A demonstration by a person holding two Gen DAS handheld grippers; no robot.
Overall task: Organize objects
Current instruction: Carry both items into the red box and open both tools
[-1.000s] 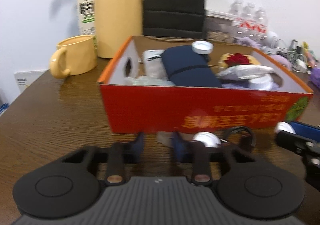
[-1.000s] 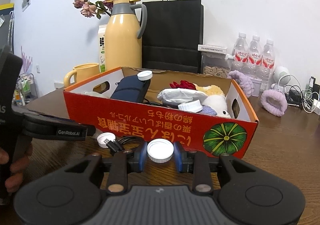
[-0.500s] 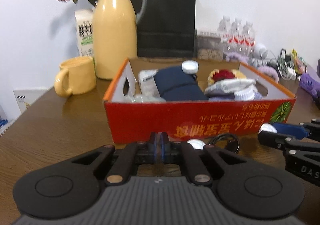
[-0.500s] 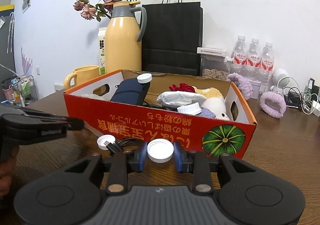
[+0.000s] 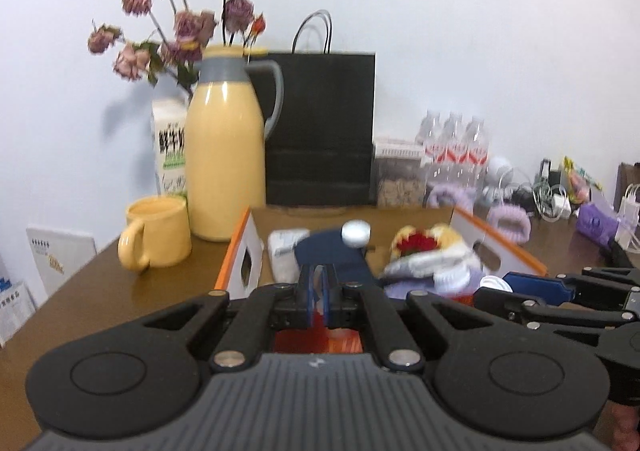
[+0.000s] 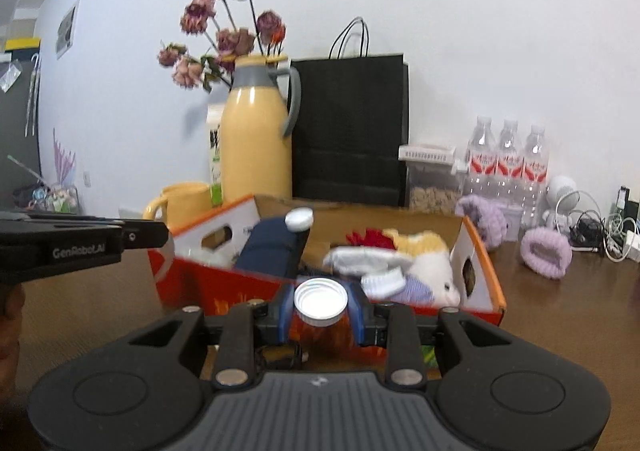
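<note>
Over the red box, both tongs risen, left tongs now closed

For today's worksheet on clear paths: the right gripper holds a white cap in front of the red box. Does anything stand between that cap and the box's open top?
Only the box's near wall stands ahead of the cap; nothing else blocks it.

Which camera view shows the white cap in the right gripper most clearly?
The right wrist view: the white cap sits centred between the right gripper's jaws, its open side facing the camera. The left wrist view shows only its edge behind that gripper's finger, at the right.
</note>
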